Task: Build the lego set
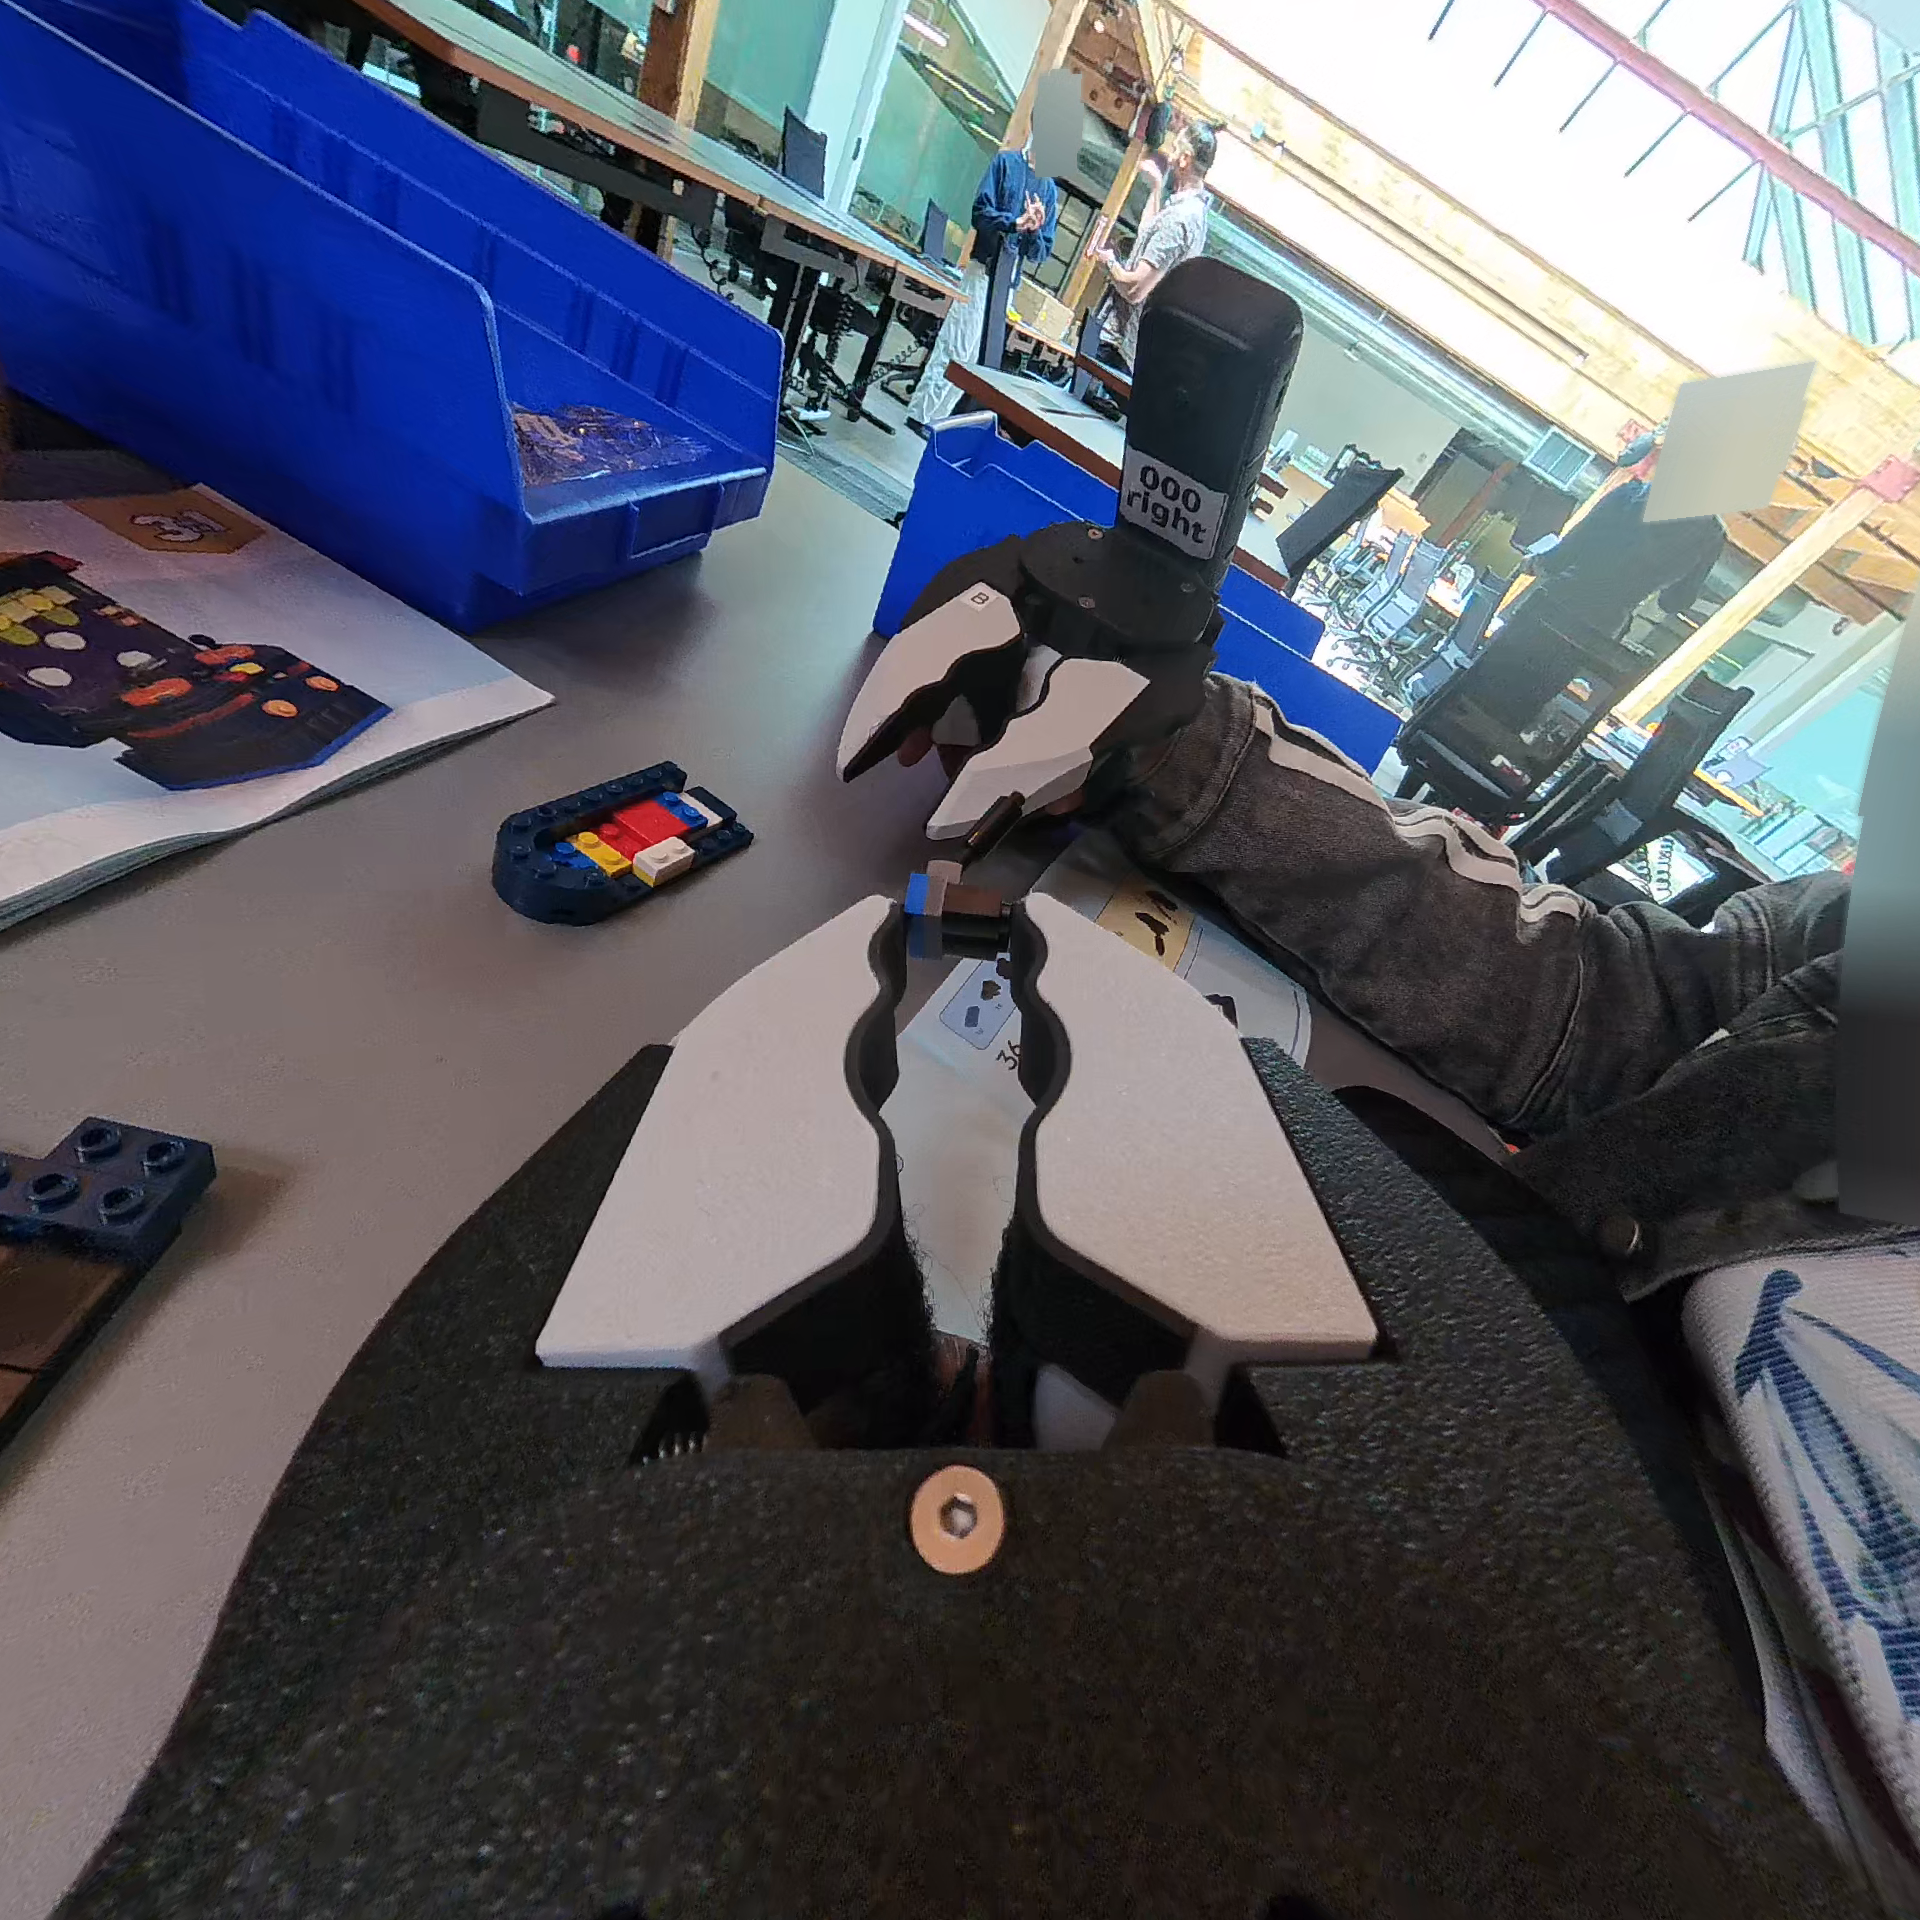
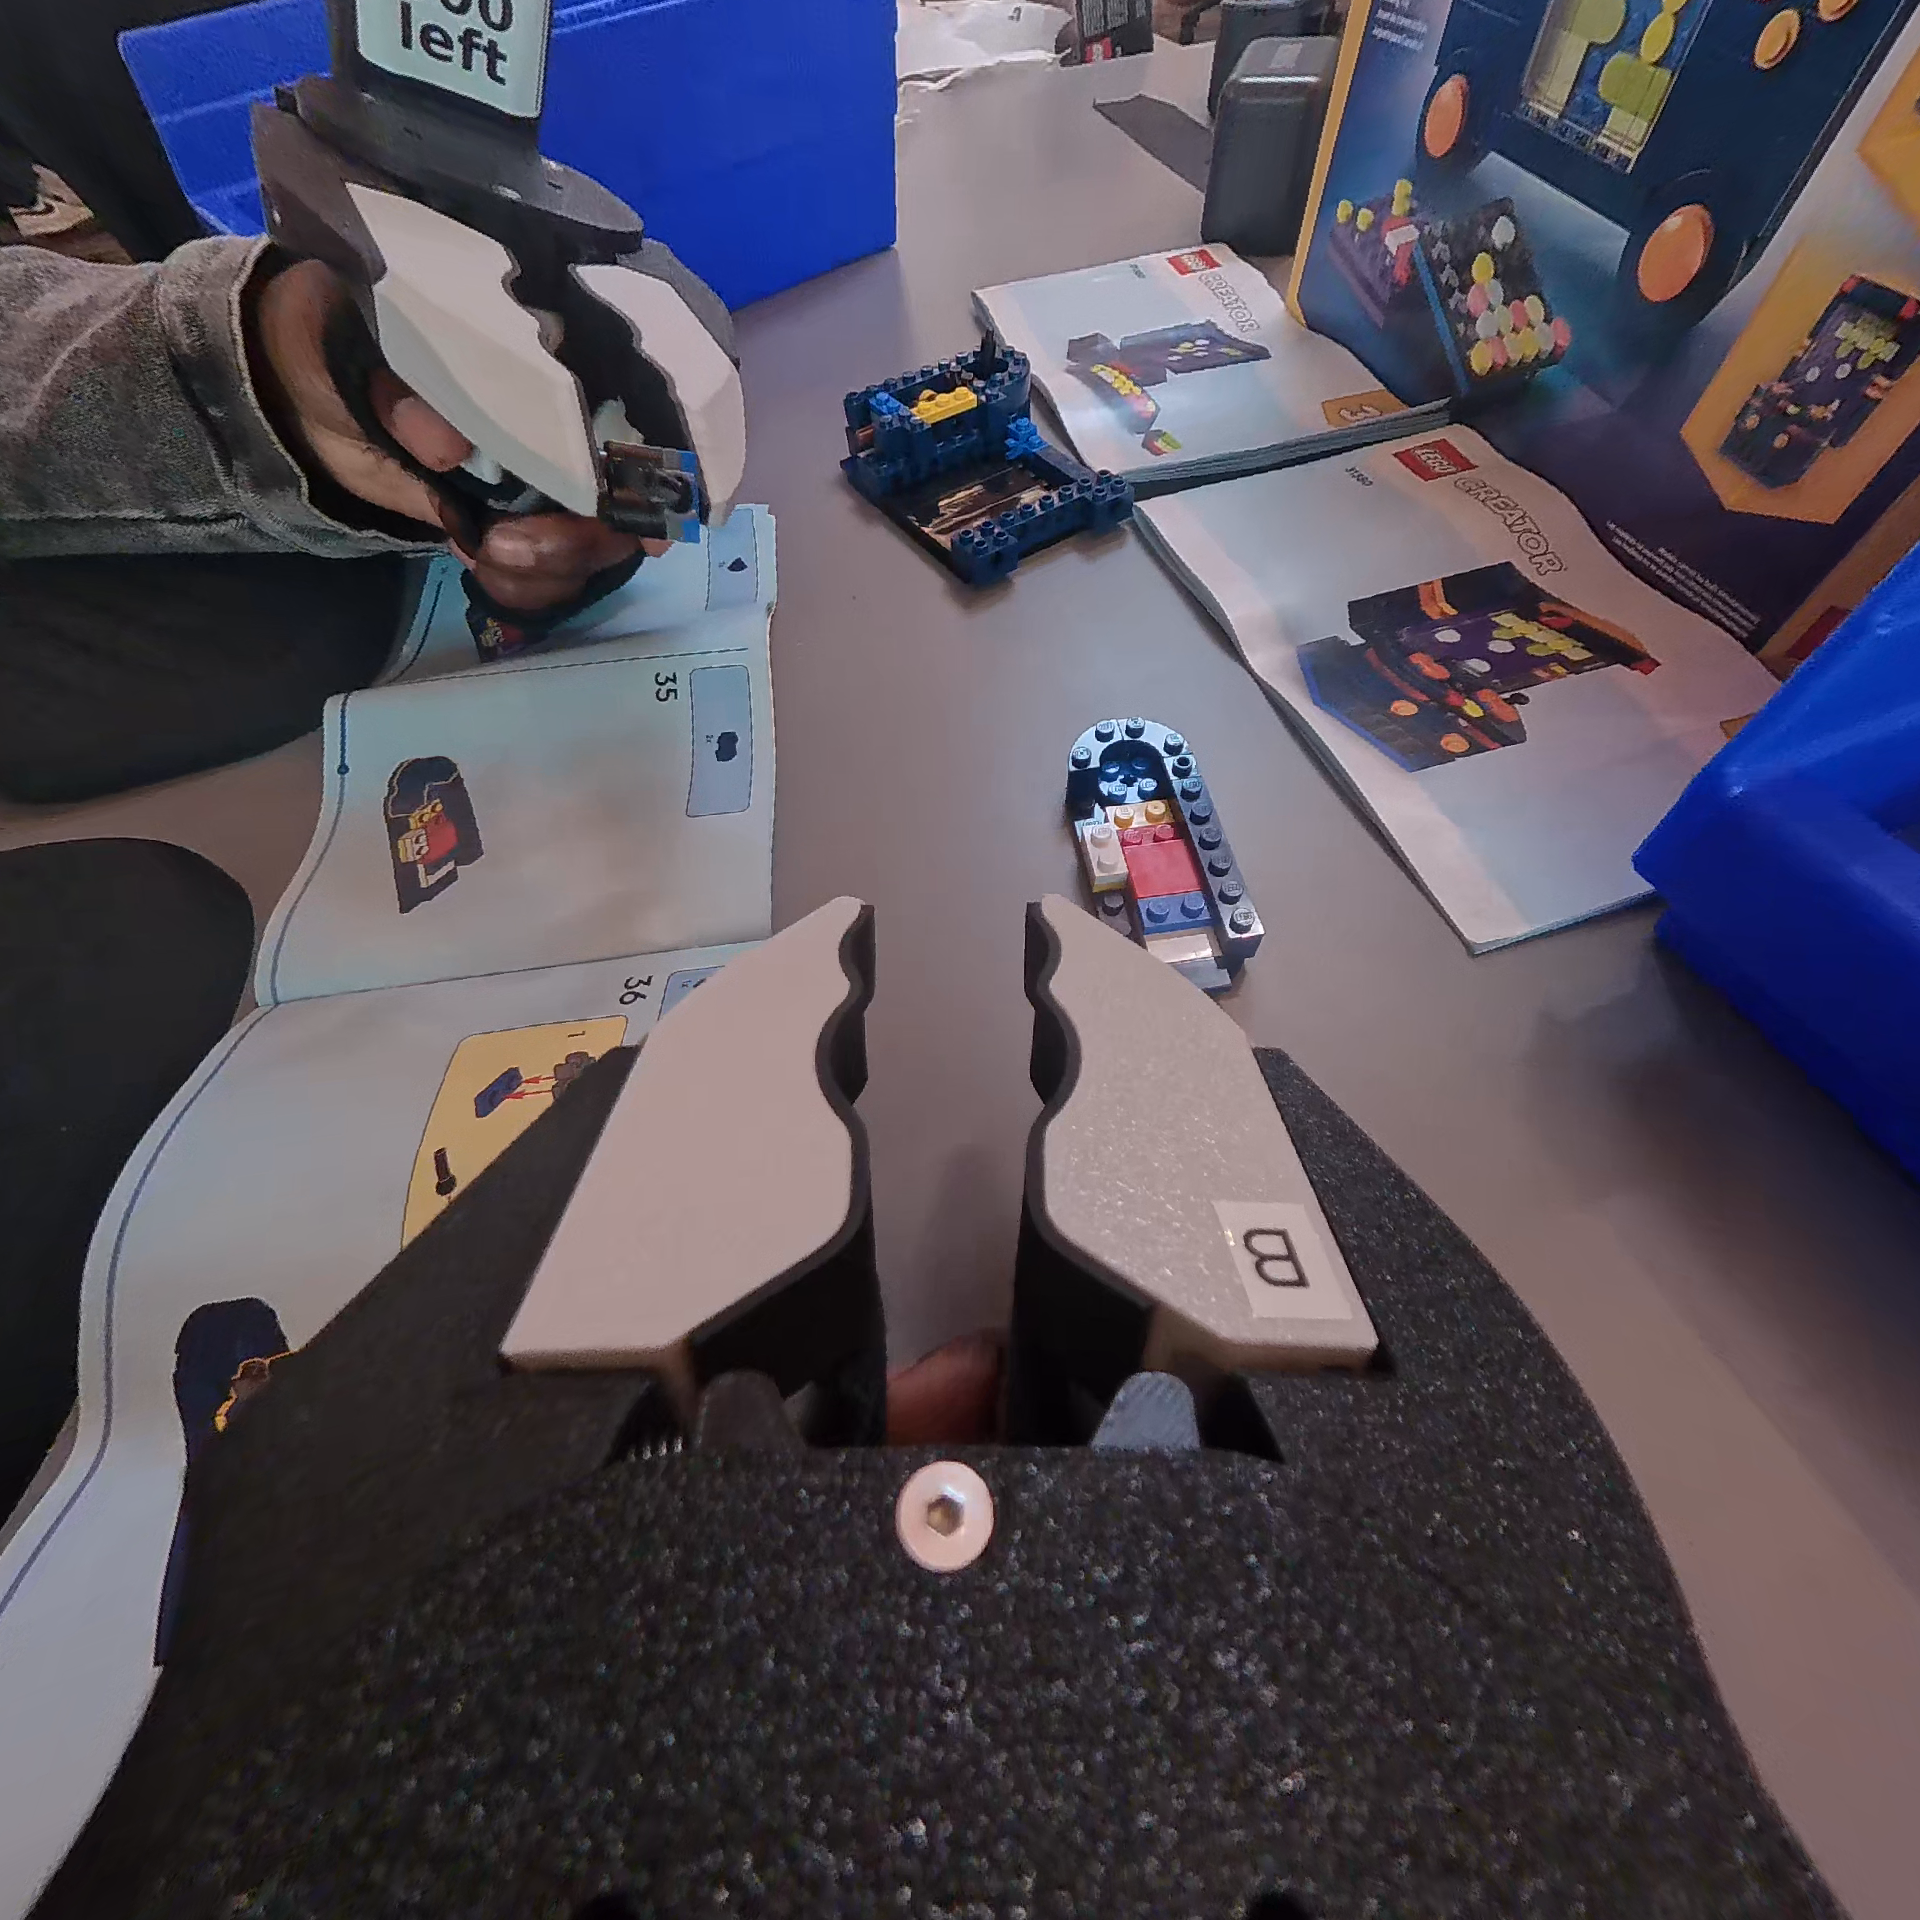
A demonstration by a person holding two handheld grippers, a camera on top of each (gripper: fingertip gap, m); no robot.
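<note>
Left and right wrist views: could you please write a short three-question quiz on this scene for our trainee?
1. True or false: the right gripper has its jaws apart with nothing between them.
2. What does the left gripper hold? A) a small brick assembly B) a booklet C) a bin
3. Which colour fills the blank: the arched plate build lies on the ___ table.

Key: 1 true; 2 A; 3 grey.
</note>
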